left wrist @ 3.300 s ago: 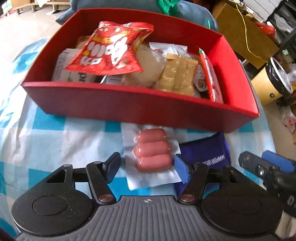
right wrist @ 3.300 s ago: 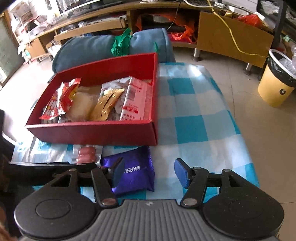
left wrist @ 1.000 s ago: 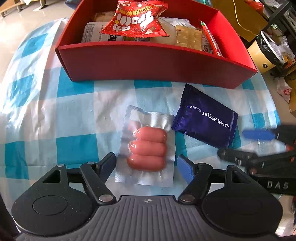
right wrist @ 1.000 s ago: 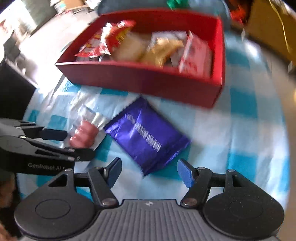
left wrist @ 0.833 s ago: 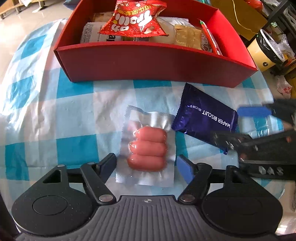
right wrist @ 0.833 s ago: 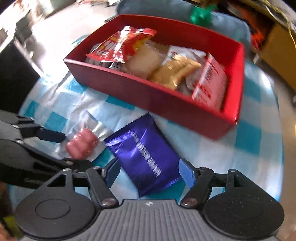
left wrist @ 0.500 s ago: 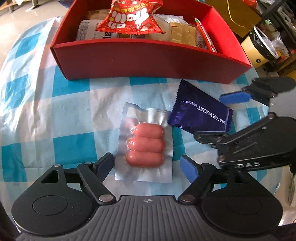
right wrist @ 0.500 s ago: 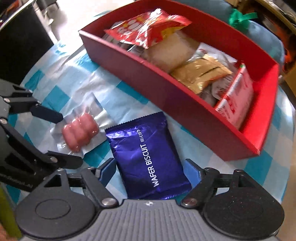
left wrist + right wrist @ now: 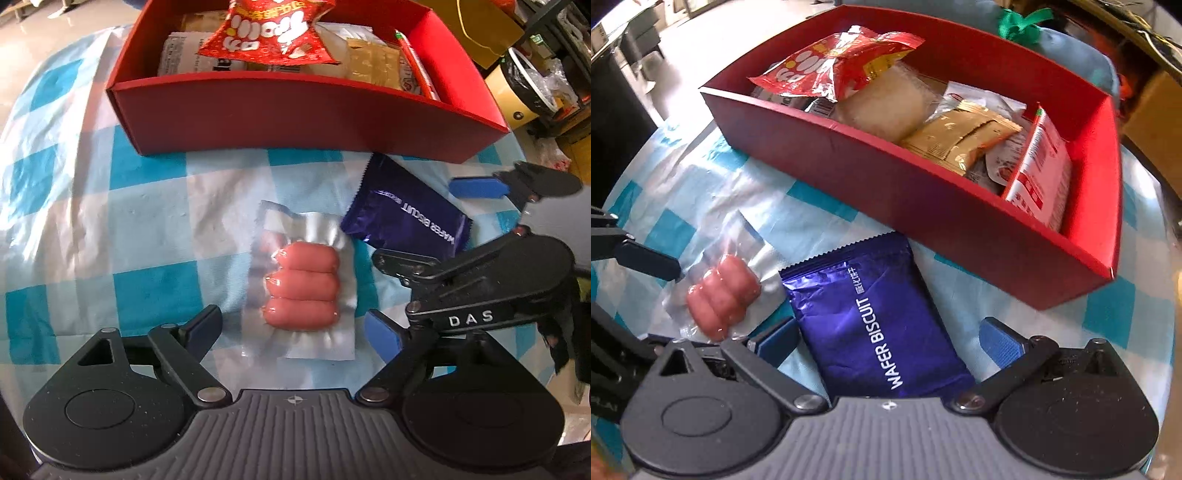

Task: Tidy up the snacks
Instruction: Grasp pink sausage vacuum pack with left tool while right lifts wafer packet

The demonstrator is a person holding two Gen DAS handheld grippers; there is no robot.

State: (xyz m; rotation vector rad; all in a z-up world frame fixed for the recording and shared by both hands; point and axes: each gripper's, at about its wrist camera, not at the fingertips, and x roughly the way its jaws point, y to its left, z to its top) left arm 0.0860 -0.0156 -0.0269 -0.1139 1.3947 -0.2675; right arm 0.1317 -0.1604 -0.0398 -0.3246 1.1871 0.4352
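A clear vacuum pack of three pink sausages [image 9: 301,286] lies on the checked cloth between the open jaws of my left gripper [image 9: 295,332]; it also shows in the right wrist view [image 9: 720,295]. A purple wafer biscuit packet [image 9: 875,325] lies between the open jaws of my right gripper [image 9: 886,341], and shows in the left wrist view [image 9: 410,214]. The right gripper [image 9: 476,221] reaches in from the right there. Behind both stands a red box [image 9: 295,114] holding several snack packs, also in the right wrist view [image 9: 923,184].
A blue-and-white checked cloth [image 9: 110,221] covers the table. A red snack bag [image 9: 266,31] tops the box's left side; a gold pack [image 9: 960,140] and a red-white pack [image 9: 1041,170] lie at its right. A yellow bin [image 9: 517,92] stands on the floor at the right.
My right gripper has moved in low over the wafer biscuit packet, which now lies between its jaws. My left gripper has stayed over the sausage pack.
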